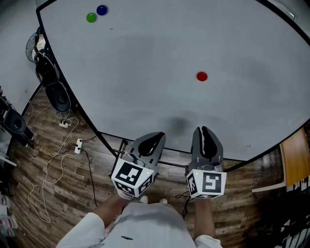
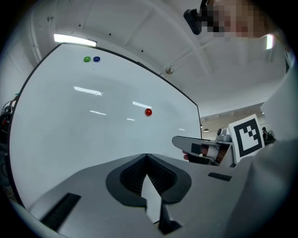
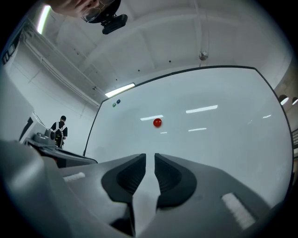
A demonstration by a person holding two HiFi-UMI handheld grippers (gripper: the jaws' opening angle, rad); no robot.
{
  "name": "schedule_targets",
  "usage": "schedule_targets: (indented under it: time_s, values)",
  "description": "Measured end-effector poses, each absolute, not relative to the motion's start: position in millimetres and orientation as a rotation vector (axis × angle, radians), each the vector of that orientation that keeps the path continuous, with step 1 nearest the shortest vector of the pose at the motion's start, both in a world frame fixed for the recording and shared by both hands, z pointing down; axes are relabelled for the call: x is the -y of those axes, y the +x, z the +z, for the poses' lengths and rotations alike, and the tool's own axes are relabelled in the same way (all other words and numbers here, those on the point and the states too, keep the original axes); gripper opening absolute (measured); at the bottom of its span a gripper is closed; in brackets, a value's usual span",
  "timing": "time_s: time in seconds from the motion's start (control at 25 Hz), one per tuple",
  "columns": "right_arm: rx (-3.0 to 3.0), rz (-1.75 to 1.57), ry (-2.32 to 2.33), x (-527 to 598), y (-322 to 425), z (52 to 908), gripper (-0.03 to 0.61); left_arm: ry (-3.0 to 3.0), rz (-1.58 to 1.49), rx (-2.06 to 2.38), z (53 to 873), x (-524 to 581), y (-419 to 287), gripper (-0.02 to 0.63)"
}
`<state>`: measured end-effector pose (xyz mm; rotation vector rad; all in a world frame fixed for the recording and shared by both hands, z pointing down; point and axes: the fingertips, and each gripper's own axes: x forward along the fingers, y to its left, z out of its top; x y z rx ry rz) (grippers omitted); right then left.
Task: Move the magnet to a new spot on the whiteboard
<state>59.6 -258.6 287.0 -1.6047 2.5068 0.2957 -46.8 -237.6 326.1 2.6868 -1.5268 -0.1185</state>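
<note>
A round red magnet [image 1: 202, 76] [image 2: 148, 112] [image 3: 157, 122] sticks to the large whiteboard [image 1: 169, 53], right of its middle. Both grippers hang near the board's lower edge, well short of the magnet. My left gripper [image 1: 156, 138] [image 2: 146, 155] is shut, its tips meeting with nothing between them. My right gripper [image 1: 205, 131] [image 3: 150, 155] points roughly at the magnet, and a narrow empty gap shows between its jaws, so it is open. In the left gripper view the right gripper [image 2: 200, 146] shows at the right.
A green magnet [image 1: 91, 17] and a blue magnet [image 1: 101, 9] sit together at the board's top left. Cables and a power strip [image 1: 77, 145] lie on the wooden floor at the left, beside black equipment [image 1: 55, 94]. A person [image 3: 59, 128] stands far off.
</note>
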Motion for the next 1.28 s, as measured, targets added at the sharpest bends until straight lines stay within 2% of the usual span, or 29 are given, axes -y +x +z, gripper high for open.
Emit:
schedule_targets:
  time_s: [0.16, 0.36, 0.48, 1.28]
  values:
    - [-2.513, 0.344, -1.561, 268, 53, 262, 0.088, 2.705, -0.133, 1.539, 308, 246, -43, 0.006]
    - [-2.523, 0.396, -1.541, 284, 50, 245, 0.092, 2.722, -0.131, 1.564, 293, 256, -45, 0.006]
    - [-2.526, 0.437, -1.530, 291, 48, 232, 0.115, 2.732, -0.136, 1.574, 283, 261, -46, 0.006]
    - [-2.539, 0.773, -1.622, 331, 28, 178, 0.141, 2.733, -0.186, 1.612, 245, 291, -59, 0.006]
